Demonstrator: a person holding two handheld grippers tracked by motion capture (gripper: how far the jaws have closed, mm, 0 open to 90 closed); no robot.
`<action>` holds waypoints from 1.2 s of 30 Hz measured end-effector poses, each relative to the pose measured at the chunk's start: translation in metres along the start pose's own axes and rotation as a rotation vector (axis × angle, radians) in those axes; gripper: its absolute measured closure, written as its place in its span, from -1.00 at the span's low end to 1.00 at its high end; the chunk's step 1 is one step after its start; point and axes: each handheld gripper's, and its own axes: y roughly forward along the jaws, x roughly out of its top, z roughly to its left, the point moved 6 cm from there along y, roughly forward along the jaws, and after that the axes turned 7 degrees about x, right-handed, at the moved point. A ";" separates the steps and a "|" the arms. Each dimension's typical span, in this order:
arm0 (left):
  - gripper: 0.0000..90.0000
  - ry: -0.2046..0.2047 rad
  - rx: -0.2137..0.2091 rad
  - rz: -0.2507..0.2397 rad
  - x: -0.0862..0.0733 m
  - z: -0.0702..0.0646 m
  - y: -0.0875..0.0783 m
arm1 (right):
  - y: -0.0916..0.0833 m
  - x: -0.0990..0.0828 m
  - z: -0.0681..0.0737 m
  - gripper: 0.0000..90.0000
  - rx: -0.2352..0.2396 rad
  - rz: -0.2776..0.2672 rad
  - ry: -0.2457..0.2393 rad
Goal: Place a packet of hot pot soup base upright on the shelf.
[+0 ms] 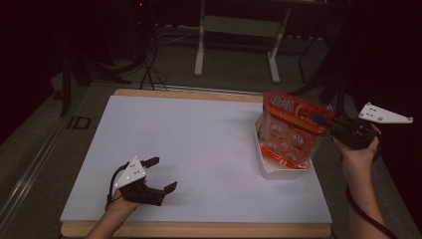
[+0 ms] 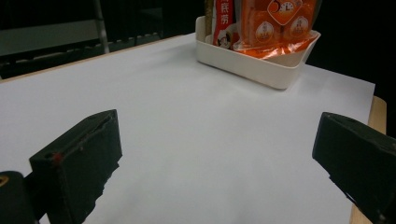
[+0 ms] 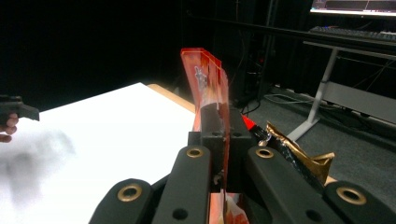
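Dark room and cable-strewn floor surround a desk (image 1: pixel 149 97) with a white top. From the high view, a white tray (image 1: pixel 278 172) sits near the desk's right edge, and the orange snack bag (image 1: pixel 288 132) stands in it, pinched at its upper right edge by the right gripper (image 1: pixel 323 121). The left gripper (image 1: pixel 161 174) rests near the front left corner, jaws apart, empty.

Left gripper view: both jaws stand wide over bare white surface; the tray (image 2: pixel 261 70) and bag (image 2: pixel 275 25) lie ahead.

Right gripper view: the jaws clamp the bag's flat sealed edge (image 3: pixel 210 84); a crumpled gold packet (image 3: pixel 299 154) lies beside it.

I judge the bag light, soft and crinkly, its film slippery; the contents may crush, so the seam is the sound hold.
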 end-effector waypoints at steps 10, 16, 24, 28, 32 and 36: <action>-0.95 0.004 -0.009 0.016 -0.002 -0.003 0.003 | -0.008 -0.006 -0.002 1.00 -0.008 0.026 0.005; -0.95 -0.004 -0.007 0.015 -0.003 -0.001 0.002 | -0.007 -0.007 0.001 1.00 0.014 0.025 0.007; -0.95 0.002 -0.010 0.021 -0.004 -0.002 0.003 | -0.003 -0.022 -0.004 1.00 -0.012 0.057 0.035; -0.95 0.002 -0.011 0.025 -0.004 -0.003 0.004 | 0.003 -0.040 -0.004 1.00 0.004 0.067 0.067; -0.96 0.004 -0.014 0.024 -0.004 -0.003 0.004 | -0.003 -0.046 -0.008 0.99 -0.028 0.045 0.085; -0.95 0.003 -0.018 0.023 -0.005 -0.003 0.005 | -0.007 -0.046 -0.006 0.81 -0.027 0.024 0.091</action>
